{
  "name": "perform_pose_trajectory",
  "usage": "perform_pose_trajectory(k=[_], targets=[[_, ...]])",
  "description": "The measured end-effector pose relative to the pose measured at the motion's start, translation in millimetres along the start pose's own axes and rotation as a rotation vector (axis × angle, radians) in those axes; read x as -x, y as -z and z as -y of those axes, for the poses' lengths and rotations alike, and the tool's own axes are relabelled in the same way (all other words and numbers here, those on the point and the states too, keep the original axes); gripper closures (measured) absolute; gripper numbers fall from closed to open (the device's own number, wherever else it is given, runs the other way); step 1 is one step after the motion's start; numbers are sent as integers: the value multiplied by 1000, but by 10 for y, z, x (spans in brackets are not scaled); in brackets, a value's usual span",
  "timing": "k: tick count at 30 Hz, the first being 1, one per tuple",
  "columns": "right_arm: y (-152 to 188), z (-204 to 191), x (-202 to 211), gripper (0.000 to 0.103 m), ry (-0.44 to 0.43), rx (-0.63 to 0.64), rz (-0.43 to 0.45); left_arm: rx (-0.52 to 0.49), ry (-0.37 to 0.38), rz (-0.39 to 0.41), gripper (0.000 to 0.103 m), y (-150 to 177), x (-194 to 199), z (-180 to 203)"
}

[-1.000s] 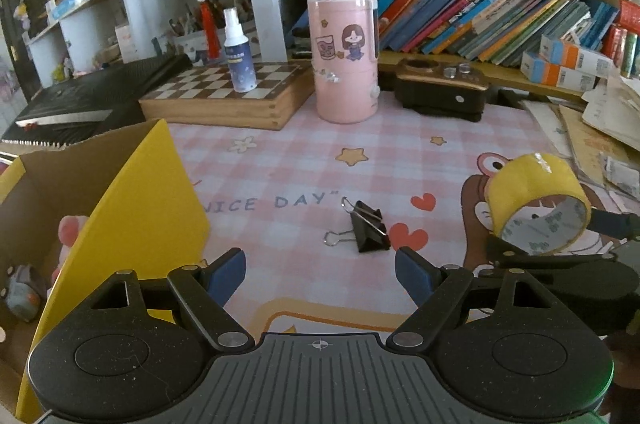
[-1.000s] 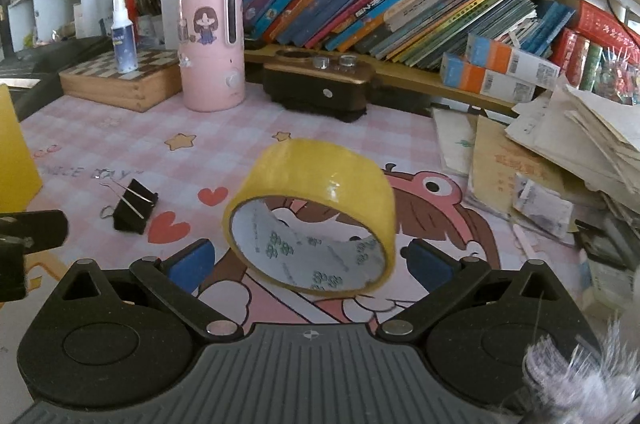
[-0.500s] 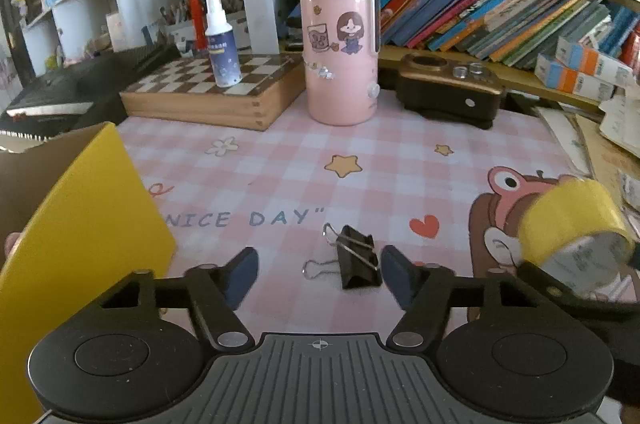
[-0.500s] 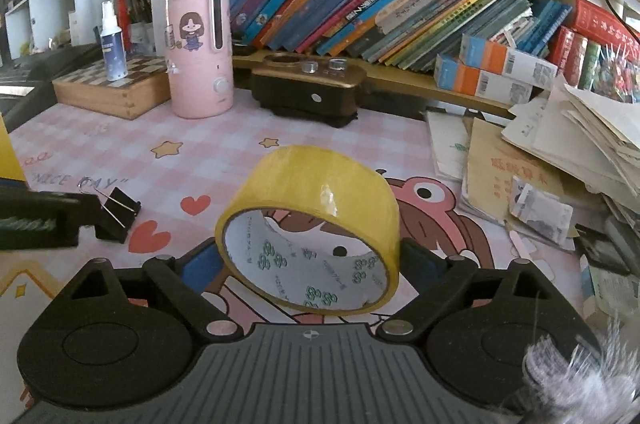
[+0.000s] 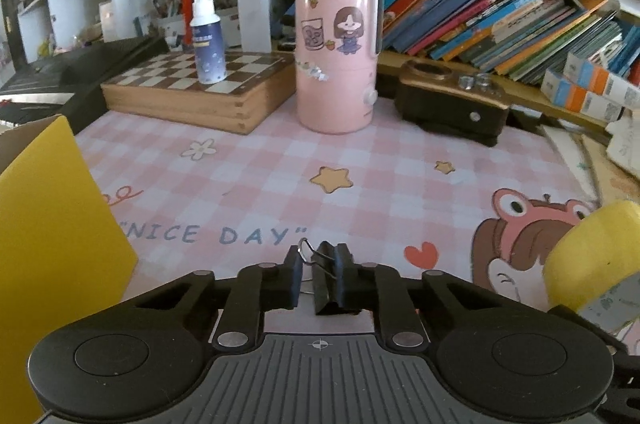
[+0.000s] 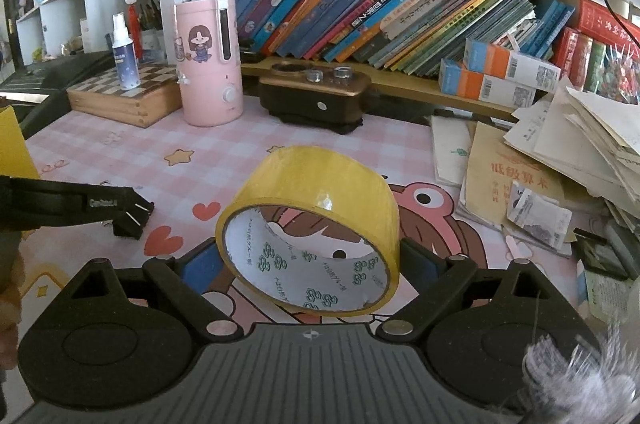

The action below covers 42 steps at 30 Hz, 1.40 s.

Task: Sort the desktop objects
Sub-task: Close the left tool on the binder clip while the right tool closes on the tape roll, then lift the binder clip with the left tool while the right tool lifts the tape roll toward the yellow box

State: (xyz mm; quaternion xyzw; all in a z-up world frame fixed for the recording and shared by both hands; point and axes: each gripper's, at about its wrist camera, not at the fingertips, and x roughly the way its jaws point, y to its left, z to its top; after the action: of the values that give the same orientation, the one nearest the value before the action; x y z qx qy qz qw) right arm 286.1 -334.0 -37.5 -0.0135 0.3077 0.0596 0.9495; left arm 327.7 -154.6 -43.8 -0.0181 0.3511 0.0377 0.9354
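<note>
Step in hand: pick-up stage of sorting, both tongs loaded or nearly so.

At the counter's left edge stood the yellow-flapped cardboard box (image 5: 60, 224), which I judged to be the sorting bin, open toward the work area.

Left tongs (image 5: 318, 278): jaws had just been closing and were nearly shut, pads pressed on the black binder clip (image 5: 326, 284) from both sides. The clip sat on the pink checked mat (image 5: 360, 160) near the counter's front edge, just below the "NICE DAY" print, its wire handle poking up between the pads. Whether the clip was lifted off the mat or resting on it, could not tell. In the right wrist view the left tongs (image 6: 138, 210) came in from the left edge with the clip (image 6: 128, 226) at their tip.

Right tongs (image 6: 308, 260): jaws stood wide and had closed in a little; the yellow tape roll (image 6: 310, 228) was between them, tilted with its open core facing the camera, both pads at its sides. It looked gripped and held clear of the mat, over the cartoon print toward the counter's front right.

Next move, as a judgement: lift the clip without letting it slip from the narrow pads, carry it left over the box flap, then release inside. The tape likely follows; the flap's raised edge needs clearing.
</note>
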Motion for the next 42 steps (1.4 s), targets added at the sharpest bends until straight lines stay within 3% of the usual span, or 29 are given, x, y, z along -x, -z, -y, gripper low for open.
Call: perform_pose_trajectory(k=[1,7,17,29,42], targets=[[-2,-1,6,11,-1,0,-2,1,21,3,97,-6,10,1],[-4,29,93,11,-12,-21,-12,-85,69,51,98,-13,243,106],[-10,61,352,11,-55,-15,-33,-107,87,69,98,142,774,0],[-34,-127,799,11,-198,-10,-55,-38,113,91,98,328,1394,-288],[124,-512,1059,11,-219,35,-105,3,129,80,98,618,1699,-592]])
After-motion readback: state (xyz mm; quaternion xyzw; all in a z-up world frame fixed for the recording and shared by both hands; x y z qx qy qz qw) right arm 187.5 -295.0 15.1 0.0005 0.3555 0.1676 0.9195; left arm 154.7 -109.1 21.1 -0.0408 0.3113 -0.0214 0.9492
